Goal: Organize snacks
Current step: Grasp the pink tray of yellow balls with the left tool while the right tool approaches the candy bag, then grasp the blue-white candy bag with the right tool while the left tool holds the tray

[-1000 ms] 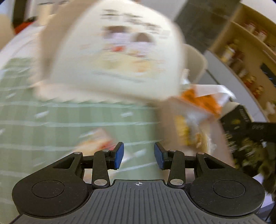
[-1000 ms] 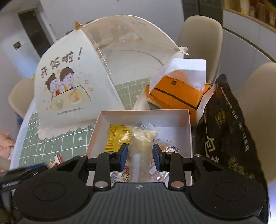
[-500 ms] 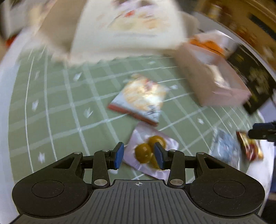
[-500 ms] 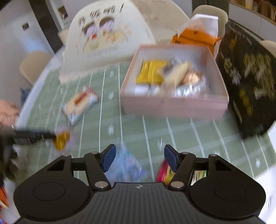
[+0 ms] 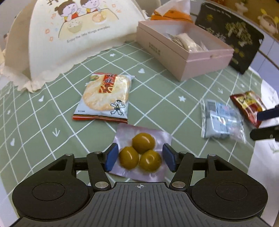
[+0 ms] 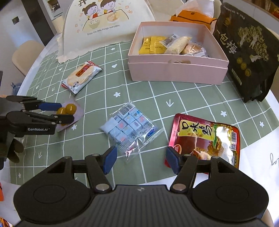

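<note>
Four loose packets on my tablecloth [image 6: 183,97]: left gripper [image 5: 139,158] spread wide around the three-olive pouch [image 5: 142,154]; right gripper [image 6: 139,159], wide and empty; only its view shows inside the pink box [image 6: 174,69].

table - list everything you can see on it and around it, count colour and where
pink box: 1, pink, open, far right of cloth, holds several wrapped snacks
rice cracker pack: 1, white and red, mid cloth, left of the box
olive pack: 1, clear with three green-brown fruits, between the left gripper's fingers
blue candy bag: 1, clear with blue cubes, near centre
red snack pack: 1, red and yellow, near right edge
black bag: 1, black with gold print, right of the box
tissue pack: 1, orange, behind the box
food cover: 1, cream with cartoon children, far left
tablecloth: 1, green with white grid
chair: 1, beige, left of table
left gripper: 1, black with blue pads, open
right gripper: 1, same, open, empty
</note>
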The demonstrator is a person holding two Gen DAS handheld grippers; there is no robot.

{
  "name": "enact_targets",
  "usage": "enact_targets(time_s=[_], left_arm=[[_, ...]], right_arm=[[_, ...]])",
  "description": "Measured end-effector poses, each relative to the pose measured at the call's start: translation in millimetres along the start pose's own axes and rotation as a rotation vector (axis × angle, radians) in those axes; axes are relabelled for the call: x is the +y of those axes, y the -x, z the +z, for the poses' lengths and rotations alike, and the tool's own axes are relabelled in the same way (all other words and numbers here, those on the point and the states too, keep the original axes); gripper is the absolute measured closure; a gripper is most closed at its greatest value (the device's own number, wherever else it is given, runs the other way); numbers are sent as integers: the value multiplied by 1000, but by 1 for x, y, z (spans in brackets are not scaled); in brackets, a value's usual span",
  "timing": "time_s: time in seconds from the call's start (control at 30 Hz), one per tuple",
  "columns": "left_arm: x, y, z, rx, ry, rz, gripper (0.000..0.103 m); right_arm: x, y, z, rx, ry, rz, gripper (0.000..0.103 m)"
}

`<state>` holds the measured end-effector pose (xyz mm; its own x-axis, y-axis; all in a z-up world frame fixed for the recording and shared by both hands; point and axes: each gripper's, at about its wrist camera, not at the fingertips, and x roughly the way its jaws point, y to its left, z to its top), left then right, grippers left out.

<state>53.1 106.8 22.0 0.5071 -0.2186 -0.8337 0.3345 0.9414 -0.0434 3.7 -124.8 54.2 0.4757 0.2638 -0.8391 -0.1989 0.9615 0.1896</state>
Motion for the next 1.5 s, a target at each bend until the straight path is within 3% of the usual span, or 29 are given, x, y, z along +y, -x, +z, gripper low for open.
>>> enact_targets(time_s=[0.23, 0.4, 0.5, 0.67, 1.0, 1.23, 1.5], left_arm=[[3, 3, 0, 2, 5, -20, 49], [-7, 14, -13, 31, 55, -83, 53], [-14, 18, -20, 25, 82, -89, 53], [-21, 20, -23, 18, 78, -69, 53], [-30, 21, -30, -3, 1, -73, 47], [-32, 22, -32, -11, 4, -67, 47], [-42, 23, -34, 13, -140, -88, 44]], right_arm=[[16, -15, 15, -22, 187, -30, 36], [26, -42, 32, 17, 300, 17, 36], [27, -56, 36, 41, 330, 52, 24], [26, -68, 35, 48, 339, 66, 14], [21, -68, 30, 11, 329, 69, 10], [21, -69, 28, -4, 341, 70, 4], [14, -67, 17, -65, 329, 74, 0]])
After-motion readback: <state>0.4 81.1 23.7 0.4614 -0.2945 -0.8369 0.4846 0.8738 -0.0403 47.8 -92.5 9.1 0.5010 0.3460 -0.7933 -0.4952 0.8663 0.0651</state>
